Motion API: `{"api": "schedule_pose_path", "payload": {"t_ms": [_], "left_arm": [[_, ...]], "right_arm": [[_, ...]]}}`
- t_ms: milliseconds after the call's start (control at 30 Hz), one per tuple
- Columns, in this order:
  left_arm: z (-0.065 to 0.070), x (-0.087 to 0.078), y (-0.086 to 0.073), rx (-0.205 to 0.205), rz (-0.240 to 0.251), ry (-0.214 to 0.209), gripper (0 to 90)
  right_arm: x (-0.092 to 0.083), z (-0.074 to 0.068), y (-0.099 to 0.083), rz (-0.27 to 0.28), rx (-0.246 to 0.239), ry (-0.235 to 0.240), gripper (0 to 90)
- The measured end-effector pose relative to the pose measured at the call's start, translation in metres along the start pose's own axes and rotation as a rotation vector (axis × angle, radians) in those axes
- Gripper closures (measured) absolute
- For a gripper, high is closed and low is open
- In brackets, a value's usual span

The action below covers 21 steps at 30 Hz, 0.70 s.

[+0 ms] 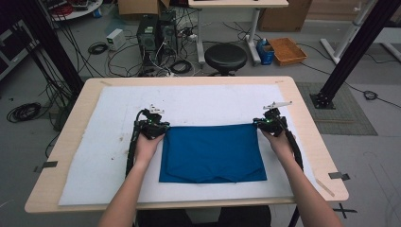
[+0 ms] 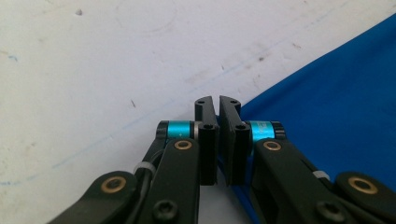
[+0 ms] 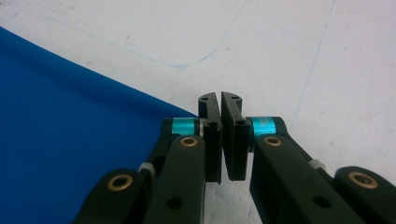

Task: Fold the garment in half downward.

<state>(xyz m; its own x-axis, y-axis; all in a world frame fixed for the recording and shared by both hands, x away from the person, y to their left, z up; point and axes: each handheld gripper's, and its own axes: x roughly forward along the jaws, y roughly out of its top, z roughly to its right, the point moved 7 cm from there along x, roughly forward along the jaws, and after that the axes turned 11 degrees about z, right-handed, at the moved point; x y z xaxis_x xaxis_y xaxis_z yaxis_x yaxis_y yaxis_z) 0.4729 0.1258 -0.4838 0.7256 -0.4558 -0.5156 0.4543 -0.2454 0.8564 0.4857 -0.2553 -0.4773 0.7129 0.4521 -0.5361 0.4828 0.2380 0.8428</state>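
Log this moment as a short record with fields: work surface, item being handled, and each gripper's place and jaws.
surface: white mat on a wooden table
item: blue cloth, folded, lying flat on the mat
left gripper: at the cloth's far left corner, jaws shut
right gripper: at the cloth's far right corner, jaws shut
cloth pinched: cannot tell from either gripper view

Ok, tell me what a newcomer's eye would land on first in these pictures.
First, the bright blue cloth, folded into a rectangle in the middle of the white mat on the table. Next, the left claw and the right claw, one at each far corner of the cloth, jaws closed. Behind the table, a black stool stands among tangled cables on the floor.
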Motion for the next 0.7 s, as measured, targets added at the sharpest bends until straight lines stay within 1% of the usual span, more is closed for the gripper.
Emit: {"api": "schedule_pose_path", "payload": {"t_ms": [67,100,167,267,333,467,533,633,700], "left_arm": [[-0.001,0.002,0.002,-0.007,0.004,0.008,85.9],[-0.002,0.003,0.002,0.001,-0.001,0.01,85.9],[-0.002,0.004,0.002,-0.001,-0.005,0.013,85.9],[-0.003,0.005,0.001,0.001,-0.012,0.017,85.0],[-0.004,0.005,0.001,-0.006,-0.001,0.029,79.5],[-0.008,-0.003,0.005,-0.03,0.033,0.038,65.8],[-0.008,-0.009,0.006,-0.037,0.046,0.034,59.1],[-0.008,-0.023,0.009,-0.024,0.071,0.022,51.2],[-0.006,-0.034,0.01,-0.026,0.102,0.008,47.9]], "right_arm": [[0.004,0.002,0.002,0.002,-0.001,-0.005,87.7],[0.006,0.003,0.003,-0.002,-0.001,-0.006,87.7],[0.009,0.004,0.003,0.001,0.0,-0.006,87.7],[0.011,0.005,-0.001,-0.017,-0.002,-0.011,86.9],[0.01,0.006,0.0,-0.009,-0.007,-0.018,84.3],[0.003,0.006,0.006,0.026,-0.018,-0.035,77.1],[-0.002,0.006,0.008,0.044,-0.014,-0.031,69.2],[-0.012,0.004,0.012,0.066,0.008,-0.022,59.9],[-0.021,0.003,0.013,0.091,-0.004,-0.021,51.2]]}}
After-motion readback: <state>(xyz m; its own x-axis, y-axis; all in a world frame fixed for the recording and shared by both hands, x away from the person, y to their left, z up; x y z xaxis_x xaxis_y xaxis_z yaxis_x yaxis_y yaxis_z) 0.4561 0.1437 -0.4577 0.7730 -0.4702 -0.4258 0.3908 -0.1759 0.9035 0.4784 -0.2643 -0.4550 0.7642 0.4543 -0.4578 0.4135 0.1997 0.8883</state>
